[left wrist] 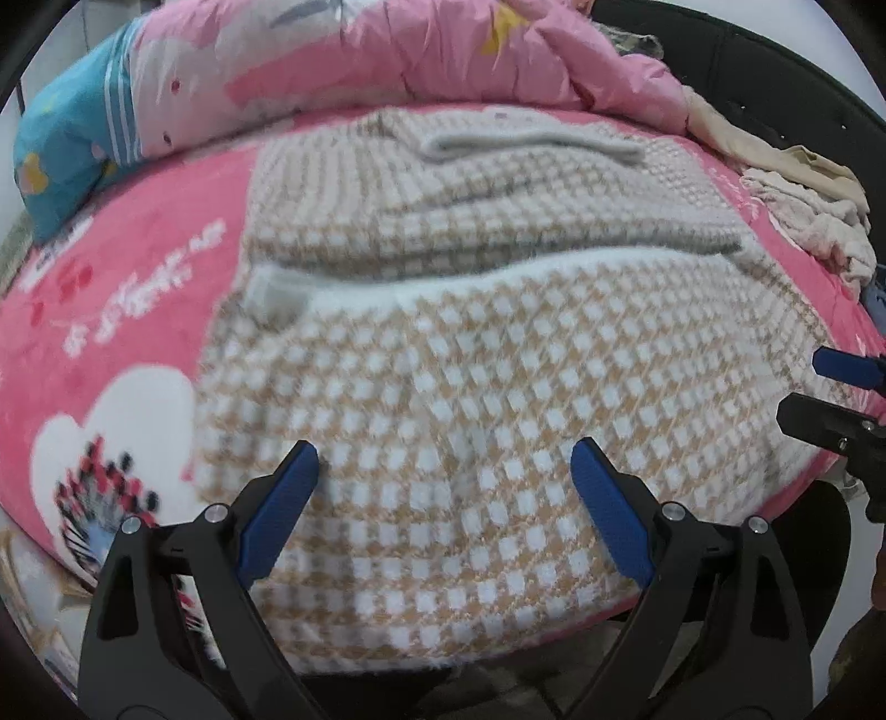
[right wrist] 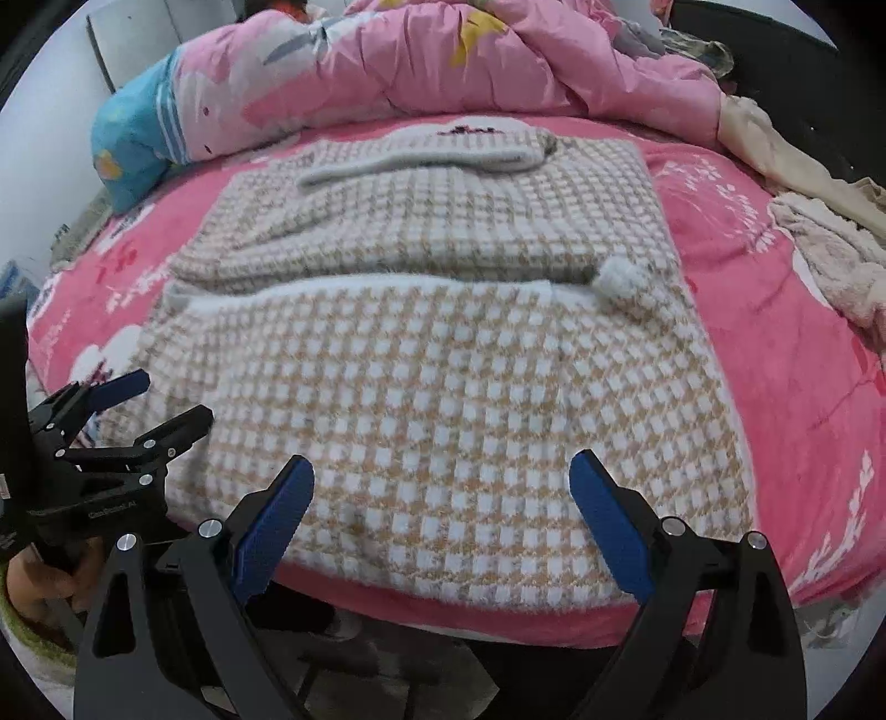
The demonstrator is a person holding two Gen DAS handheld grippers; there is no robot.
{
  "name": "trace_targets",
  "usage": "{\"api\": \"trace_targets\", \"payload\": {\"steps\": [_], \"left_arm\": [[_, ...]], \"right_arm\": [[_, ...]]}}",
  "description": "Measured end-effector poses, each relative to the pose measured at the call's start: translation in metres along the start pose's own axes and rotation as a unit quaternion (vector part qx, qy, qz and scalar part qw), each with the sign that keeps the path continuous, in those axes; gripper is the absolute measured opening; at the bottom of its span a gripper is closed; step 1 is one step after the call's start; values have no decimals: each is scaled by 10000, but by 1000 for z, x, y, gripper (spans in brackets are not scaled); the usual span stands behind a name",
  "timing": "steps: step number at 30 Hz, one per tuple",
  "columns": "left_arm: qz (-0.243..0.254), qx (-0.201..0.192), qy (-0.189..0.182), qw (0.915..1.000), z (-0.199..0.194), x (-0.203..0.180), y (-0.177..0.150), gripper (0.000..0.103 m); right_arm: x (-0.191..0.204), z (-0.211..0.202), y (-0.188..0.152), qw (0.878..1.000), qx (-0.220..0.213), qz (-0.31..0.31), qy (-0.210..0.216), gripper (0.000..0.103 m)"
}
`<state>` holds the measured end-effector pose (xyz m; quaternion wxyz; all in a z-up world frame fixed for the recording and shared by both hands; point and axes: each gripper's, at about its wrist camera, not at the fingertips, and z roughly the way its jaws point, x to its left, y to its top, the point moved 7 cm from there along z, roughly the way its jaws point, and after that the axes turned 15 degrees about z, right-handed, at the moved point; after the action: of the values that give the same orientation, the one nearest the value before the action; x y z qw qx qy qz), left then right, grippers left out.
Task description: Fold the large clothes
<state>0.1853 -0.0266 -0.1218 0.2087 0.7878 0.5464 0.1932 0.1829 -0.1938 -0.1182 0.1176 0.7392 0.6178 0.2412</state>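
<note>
A tan-and-white checked knit sweater (left wrist: 443, 387) (right wrist: 443, 376) lies flat on the pink bed. Its lower half is folded up, so a white hem edge (right wrist: 360, 288) runs across the middle, and both sleeves are folded across the chest. My left gripper (left wrist: 443, 471) hovers over the sweater's near part, jaws wide apart, nothing between its blue pads. My right gripper (right wrist: 440, 482) hangs open over the near edge of the sweater and holds nothing. Each gripper shows in the other's view: the right gripper (left wrist: 830, 387) at the right edge, the left gripper (right wrist: 160, 404) at the left.
A pink patterned bedsheet (left wrist: 127, 332) (right wrist: 775, 332) covers the bed. A crumpled pink quilt (left wrist: 387, 50) (right wrist: 443, 61) and a blue pillow (left wrist: 66, 138) lie at the far side. Beige clothes (left wrist: 803, 216) (right wrist: 830, 249) are piled at the far right. The bed's near edge lies just below the sweater.
</note>
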Motion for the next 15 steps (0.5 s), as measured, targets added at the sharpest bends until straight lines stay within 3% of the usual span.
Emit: {"api": "trace_targets", "payload": {"steps": [4,15], "left_arm": [[-95,-56,-48,9999,4,2,0,92],[-216,-66,-65,9997,5,2,-3,94]], "right_arm": [[-9,19,-5,9998,118,78,-141,91],[-15,25,-8,9992,204,331,46,96]]}}
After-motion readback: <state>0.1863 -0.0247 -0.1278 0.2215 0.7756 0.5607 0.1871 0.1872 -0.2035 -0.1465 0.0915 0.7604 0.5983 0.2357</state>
